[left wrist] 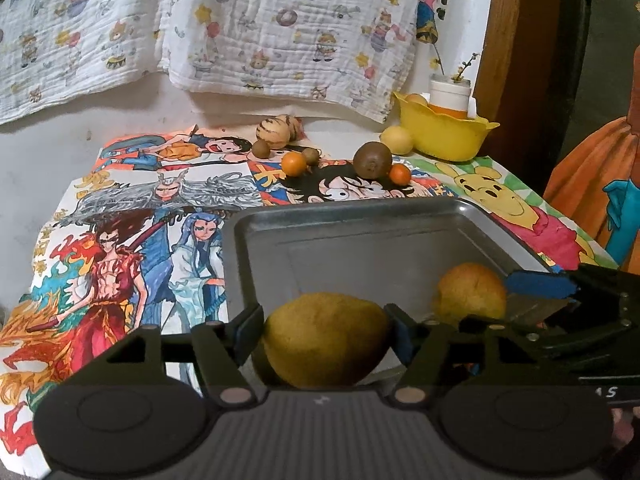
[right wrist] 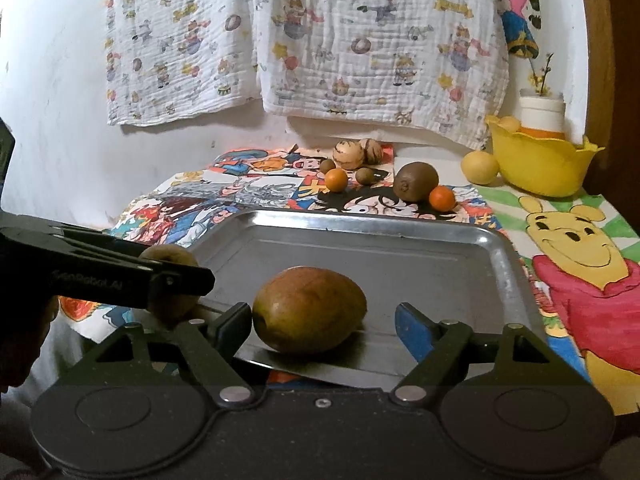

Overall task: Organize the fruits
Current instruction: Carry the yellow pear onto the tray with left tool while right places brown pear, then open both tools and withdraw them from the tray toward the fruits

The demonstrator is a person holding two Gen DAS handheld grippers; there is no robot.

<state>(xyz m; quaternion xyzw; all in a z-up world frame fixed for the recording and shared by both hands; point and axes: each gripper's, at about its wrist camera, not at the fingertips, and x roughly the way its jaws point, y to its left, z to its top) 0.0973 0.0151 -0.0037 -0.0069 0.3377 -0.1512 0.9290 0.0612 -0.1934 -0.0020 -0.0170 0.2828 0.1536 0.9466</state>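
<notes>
A metal tray point(right wrist: 400, 264) lies on the picture-covered table. A yellow-brown fruit point(left wrist: 326, 340) rests at the tray's near left corner between the fingers of my left gripper point(left wrist: 324, 332); the pads stand close on both sides without visibly squeezing it. A second brownish fruit point(right wrist: 308, 310) lies on the tray's near edge inside my right gripper point(right wrist: 324, 326). That gripper is open: the left pad is at the fruit's side and the blue right pad point(right wrist: 412, 334) stands clear of it. Each gripper shows side-on in the other's view.
Behind the tray lie a kiwi point(right wrist: 416, 182), two small oranges point(right wrist: 336, 180), two striped round fruits point(right wrist: 349, 155) and small brown ones. A yellow fruit point(right wrist: 479, 167) sits beside a yellow bowl point(right wrist: 540, 168) holding a white jar. A patterned cloth hangs on the wall.
</notes>
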